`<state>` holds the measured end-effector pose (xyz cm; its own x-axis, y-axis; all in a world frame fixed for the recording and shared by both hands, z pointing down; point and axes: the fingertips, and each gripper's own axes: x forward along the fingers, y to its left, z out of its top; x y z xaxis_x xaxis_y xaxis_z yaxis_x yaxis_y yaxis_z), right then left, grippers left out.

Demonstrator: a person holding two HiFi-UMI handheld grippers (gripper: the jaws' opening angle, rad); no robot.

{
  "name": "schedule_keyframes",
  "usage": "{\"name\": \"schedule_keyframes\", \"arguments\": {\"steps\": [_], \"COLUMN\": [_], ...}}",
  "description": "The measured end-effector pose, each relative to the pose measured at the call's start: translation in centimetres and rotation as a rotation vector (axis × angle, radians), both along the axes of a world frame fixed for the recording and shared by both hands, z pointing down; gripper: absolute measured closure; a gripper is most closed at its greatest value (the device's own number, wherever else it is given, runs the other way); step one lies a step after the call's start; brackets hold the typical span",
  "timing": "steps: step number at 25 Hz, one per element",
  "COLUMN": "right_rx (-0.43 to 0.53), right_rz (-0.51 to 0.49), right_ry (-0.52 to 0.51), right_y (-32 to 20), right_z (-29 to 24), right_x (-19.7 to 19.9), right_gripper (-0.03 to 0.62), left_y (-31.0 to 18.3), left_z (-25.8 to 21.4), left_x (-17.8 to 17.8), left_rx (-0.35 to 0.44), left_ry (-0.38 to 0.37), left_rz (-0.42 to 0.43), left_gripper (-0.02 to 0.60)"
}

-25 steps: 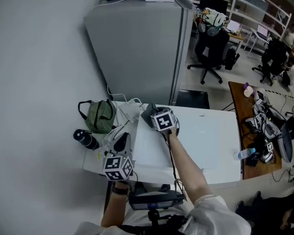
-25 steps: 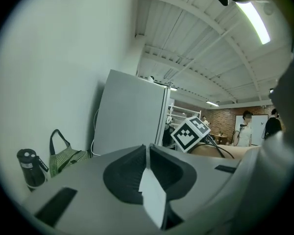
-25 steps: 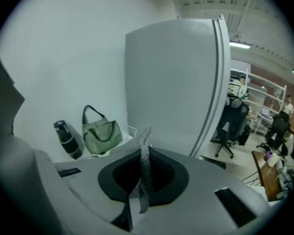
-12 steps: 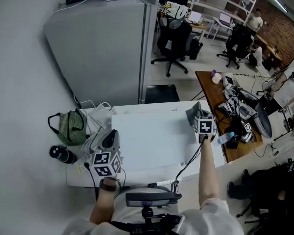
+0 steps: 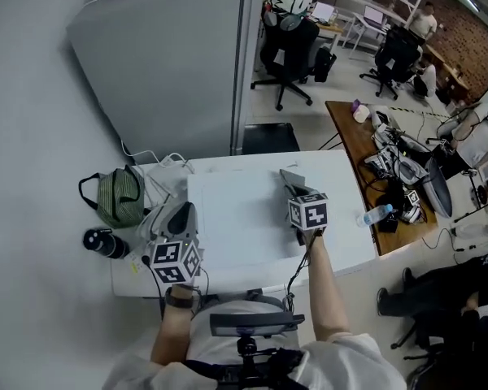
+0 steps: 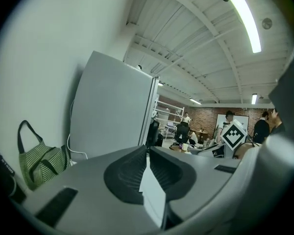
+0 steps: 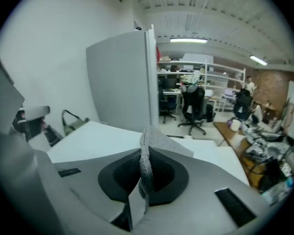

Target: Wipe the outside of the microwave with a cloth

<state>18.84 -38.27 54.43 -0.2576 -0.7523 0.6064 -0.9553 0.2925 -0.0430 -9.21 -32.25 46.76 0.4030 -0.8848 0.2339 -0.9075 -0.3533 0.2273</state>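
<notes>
Leftward on the surface, a green striped bag stands with its contents hidden, a dark bottle near it. The white microwave sits in the middle, top bare. The right claw is clenched on a grey cloth over the top's right part. The left claw is clenched, empty, at the left edge. A clear bottle lies to the right.

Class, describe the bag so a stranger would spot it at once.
Start at the white table with the microwave on it, and go to its left end by the wall. The bag sits there, behind a black bottle; it is the only green, striped thing, with a black loop handle.
</notes>
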Motion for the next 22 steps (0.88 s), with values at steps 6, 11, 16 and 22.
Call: {"name": "schedule_keyframes", "arguments": {"steps": [6,11,16,22], "right_rx": [-0.051,-0.101,-0.021,0.065], "right_rz": [-0.344,-0.66,-0.615,-0.35], "right_ry": [-0.235,-0.462,-0.169,0.144], "right_y": [4.8,11.5,10.8,6.7], "right_z": [-1.0,-2.7,-1.1,-0.6], "right_x": [-22.1,-37.2,-34.9,-20.1], "right_gripper": [0.553,0.553,0.553,0.553], "left_y": [3.1,6.0,7.4,6.6], "left_z": [-0.6,0.2,0.5,1.4], "left_x": [-7.1,-13.8,-14.3,-9.1], "left_rx": [-0.001,-0.018,-0.029,-0.05], "left_ry": [0.027,0.012,0.0,0.001], "left_rz": [-0.119,-0.262,-0.272,-0.159], "left_gripper": [0.525,0.525,0.525,0.525]}}
